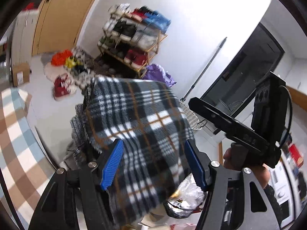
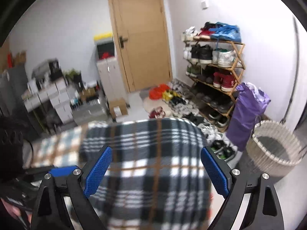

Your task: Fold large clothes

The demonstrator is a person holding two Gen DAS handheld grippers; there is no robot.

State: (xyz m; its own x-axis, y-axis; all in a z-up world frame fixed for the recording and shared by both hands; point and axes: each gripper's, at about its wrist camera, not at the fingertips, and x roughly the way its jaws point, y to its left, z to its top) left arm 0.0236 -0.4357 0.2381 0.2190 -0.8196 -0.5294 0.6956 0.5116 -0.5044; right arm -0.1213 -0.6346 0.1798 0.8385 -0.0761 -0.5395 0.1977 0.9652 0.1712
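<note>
- I had the thick black, white and grey plaid fleece garment with thin brown stripes [image 1: 138, 115] bunched into a bulky bundle. It was lifted off the surface below, so it hung in the air in front of me rather than lying flat.
- My left tongs [image 1: 153, 164] stood at a middling width. The fleece filled the whole gap between the blue ribbed pads, which I read as a clamp on the thick bundle: wide enough for the layers, tight enough to carry them.
- My right tongs [image 2: 155, 170] looked much the same. The plaid ran from one blue pad to the other with no daylight at either side, so I judged them closed on the same bundle.
- Gripping with both tongs side by side made sense to me: a big, floppy piece sags and unfolds if held at one spot only.
- Both tongs slanted forward and somewhat downward, with the bundle draping away over their tips.
- In the left view, the hand [image 1: 247, 164] gripped the handle of the black right tool, which sat just to the right of the fleece.
- The checked brown, blue and white cover [image 2: 57, 149] lay to the near left, below the bundle.
- The pale woven laundry basket [image 2: 268, 163] stood on the floor to the right, beside a purple bag [image 2: 247, 111] and a wooden shoe rack [image 2: 214, 65] against the far wall.
</note>
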